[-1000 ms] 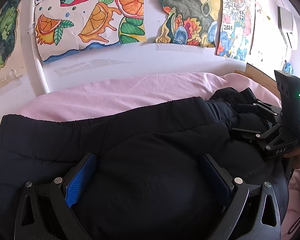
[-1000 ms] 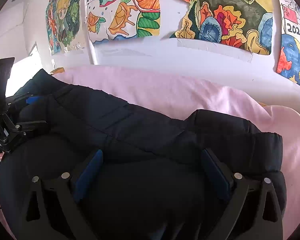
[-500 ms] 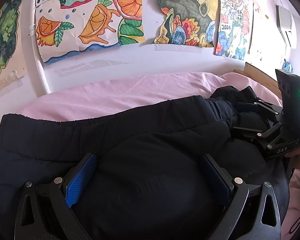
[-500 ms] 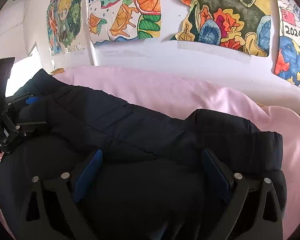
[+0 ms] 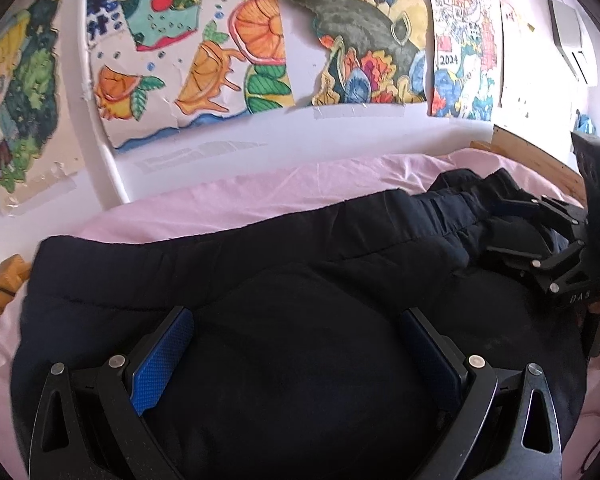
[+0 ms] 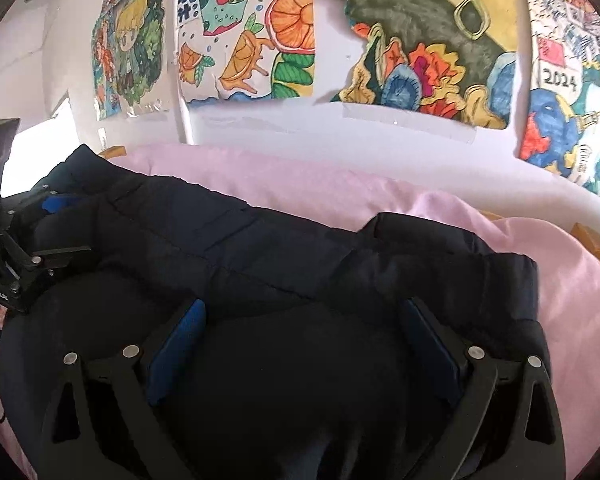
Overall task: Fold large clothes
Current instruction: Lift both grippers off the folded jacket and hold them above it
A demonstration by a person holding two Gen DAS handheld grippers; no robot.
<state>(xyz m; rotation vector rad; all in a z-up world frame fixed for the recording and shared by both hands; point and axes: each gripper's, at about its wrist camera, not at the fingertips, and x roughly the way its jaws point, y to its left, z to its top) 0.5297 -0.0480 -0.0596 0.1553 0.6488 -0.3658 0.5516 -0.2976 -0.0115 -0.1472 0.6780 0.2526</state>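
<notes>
A large black padded garment (image 5: 300, 264) lies across a pink bed sheet (image 5: 284, 188); it also fills the right wrist view (image 6: 260, 256). My left gripper (image 5: 296, 324) is open, its blue pads wide apart with a bulge of the garment between them. My right gripper (image 6: 300, 316) is open the same way over the garment's right part. The right gripper also shows at the right edge of the left wrist view (image 5: 532, 232), and the left gripper at the left edge of the right wrist view (image 6: 52, 224). Whether the pads press the fabric is unclear.
A white wall with several colourful posters (image 5: 340, 40) runs behind the bed. A white pipe (image 5: 100, 128) stands on the wall. A wooden bed frame (image 5: 536, 160) shows at the far right, and wood (image 6: 596, 240) at the right wrist view's edge.
Both grippers have tilted up or risen slightly, so more wall and posters show. The garment's position between the jaws is almost unchanged, and the jaws stay equally wide.
</notes>
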